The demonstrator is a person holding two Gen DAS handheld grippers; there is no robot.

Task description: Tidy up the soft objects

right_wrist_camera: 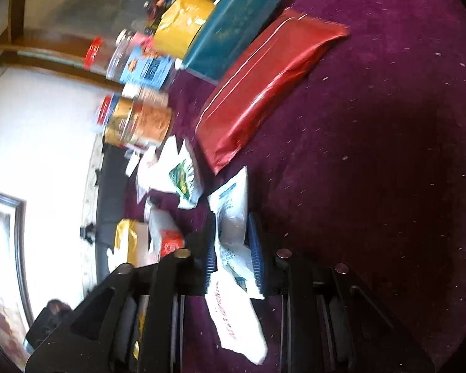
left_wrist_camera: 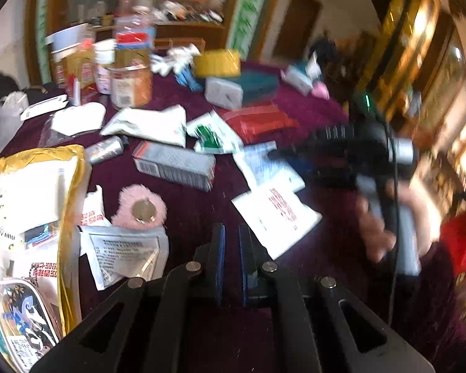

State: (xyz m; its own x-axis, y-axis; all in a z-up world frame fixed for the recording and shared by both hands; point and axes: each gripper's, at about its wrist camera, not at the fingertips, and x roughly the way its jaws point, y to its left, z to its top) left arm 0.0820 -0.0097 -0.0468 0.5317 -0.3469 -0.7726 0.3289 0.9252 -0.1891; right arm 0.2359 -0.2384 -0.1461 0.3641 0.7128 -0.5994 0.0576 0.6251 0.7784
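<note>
Soft packets lie scattered on a purple tablecloth. My left gripper is empty, its blue pads close together with a narrow gap, above the cloth near a pink fluffy pad. My right gripper is turned on its side and closed on a white soft packet with blue print; a second white packet with red print lies under it. In the left wrist view the right gripper reaches over those white packets. A red pouch, a teal pouch and a yellow pouch lie behind.
Jars and tins stand at the back left. A gold-edged bag of items fills the left foreground. A grey box, a white pillow packet and a green-print packet lie mid-table. The person's hand is at right.
</note>
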